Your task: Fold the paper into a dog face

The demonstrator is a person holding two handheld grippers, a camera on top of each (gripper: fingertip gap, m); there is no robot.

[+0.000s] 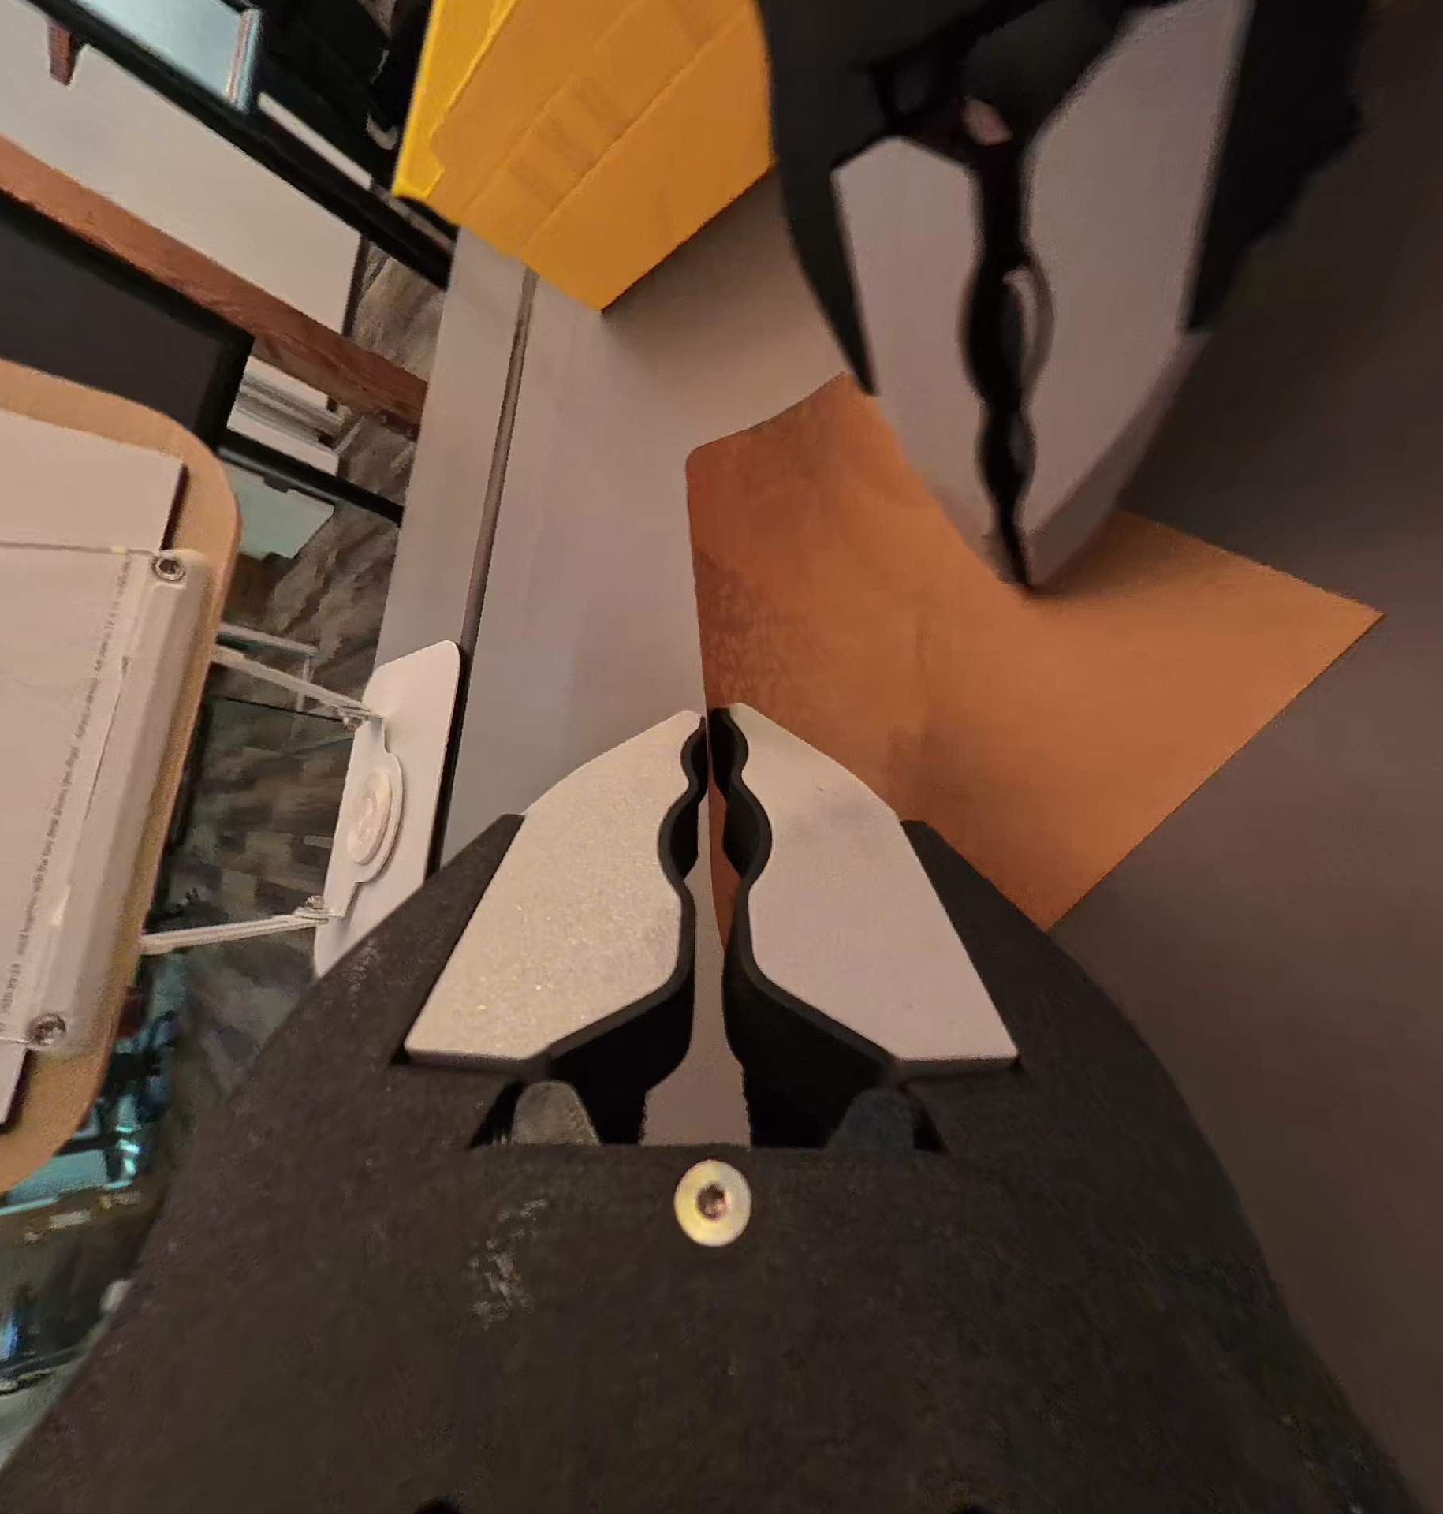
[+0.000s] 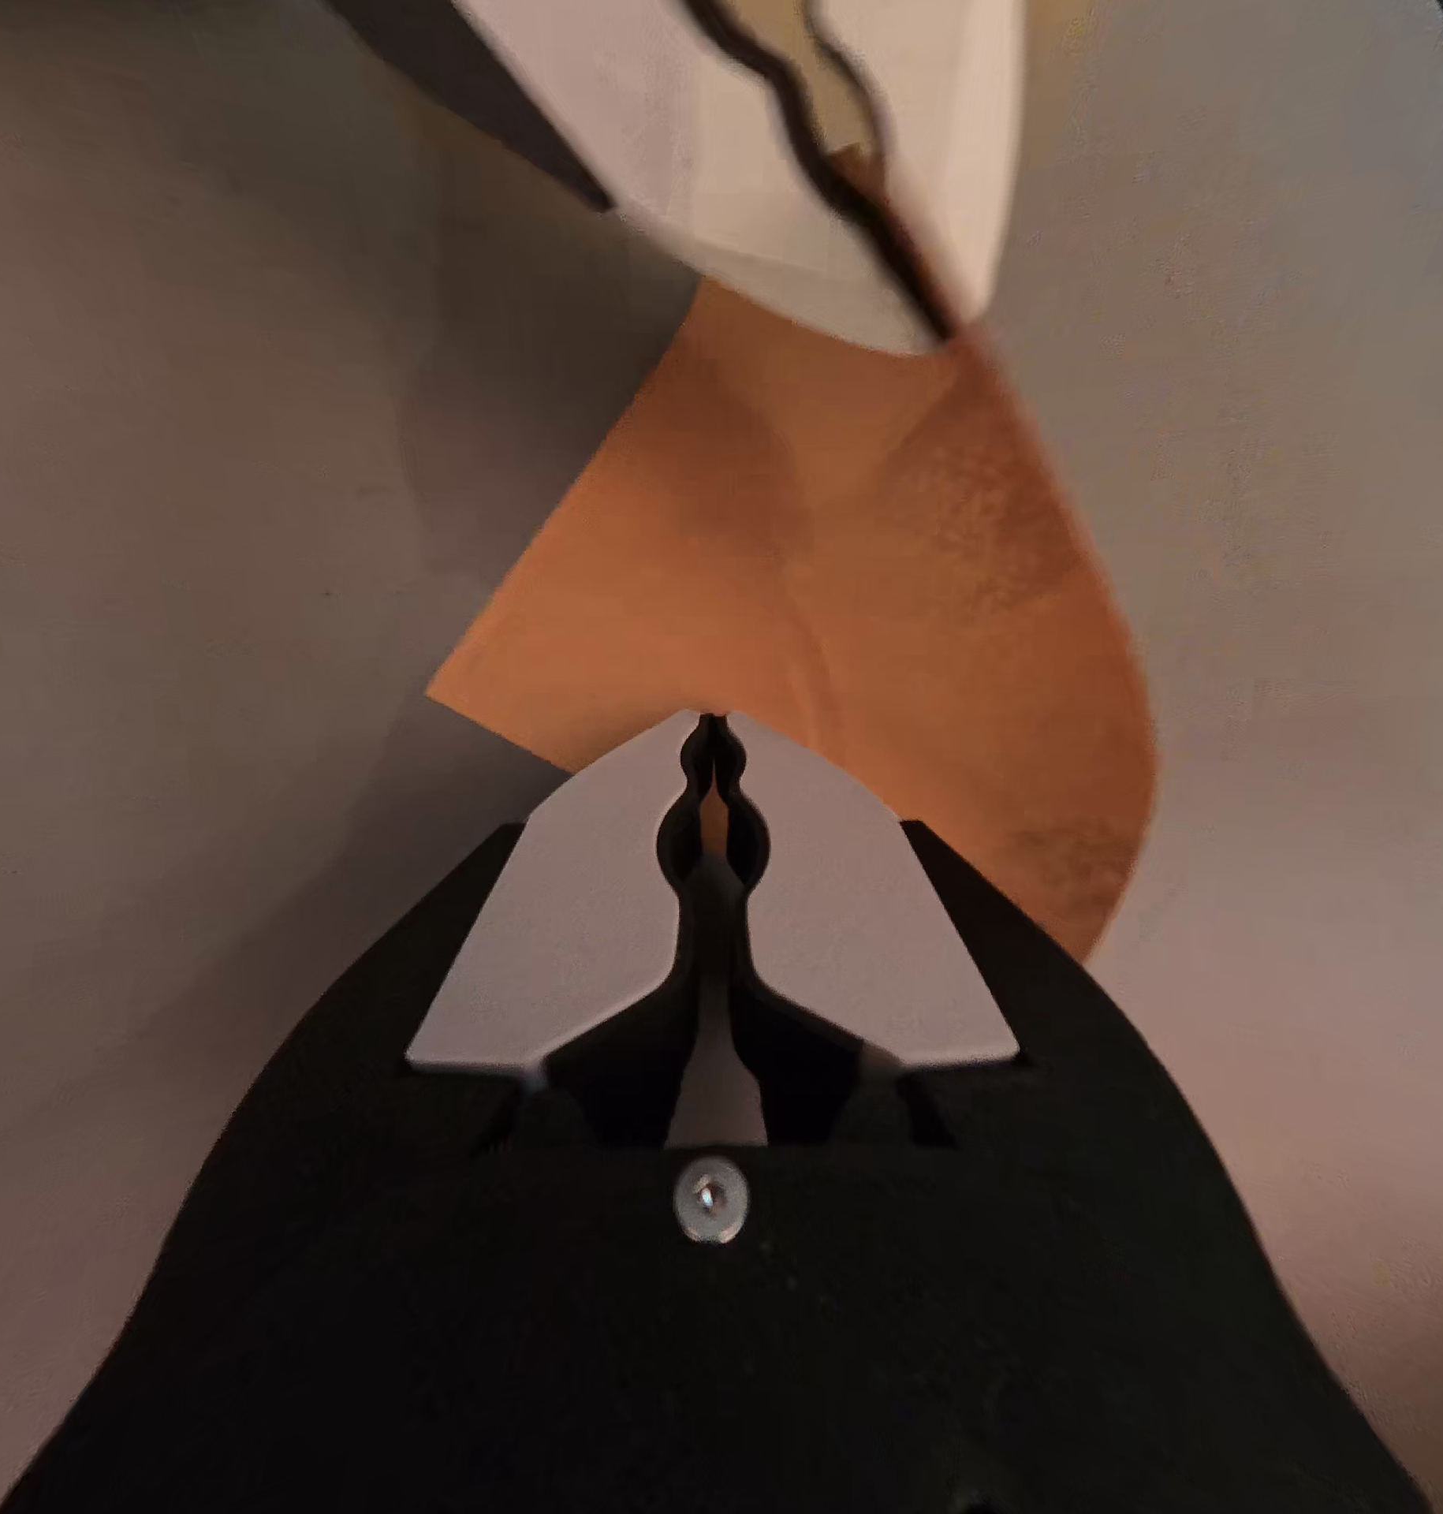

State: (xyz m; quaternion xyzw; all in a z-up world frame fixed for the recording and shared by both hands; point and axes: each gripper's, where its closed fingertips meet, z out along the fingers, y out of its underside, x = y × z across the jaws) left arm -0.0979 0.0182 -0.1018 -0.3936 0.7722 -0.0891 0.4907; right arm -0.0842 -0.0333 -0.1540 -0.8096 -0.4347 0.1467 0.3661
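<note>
- Your left hand-held gripper is nearly closed; a thin slit shows btwn the tips. The paper's near edge runs into that slit, so it looks pinched on the paper.
- The orange paper sits on the grey surface, partly lifted: the edge at the left gripper curls up off the surface, while the far right corner lies flat.
- Your right hand-held gripper is clenched, tips meeting right at the paper's edge. A sliver of orange shows btwn the pads lower down, so it grips the paper.
- In the left wrist view, the right gripper points down w/ its tip on the paper's far edge.
- In the right wrist view, the left gripper is blurred at top, tip at the paper's upper corner.
- A yellow box stands at the far end of the surface, well apart from the paper.
</note>
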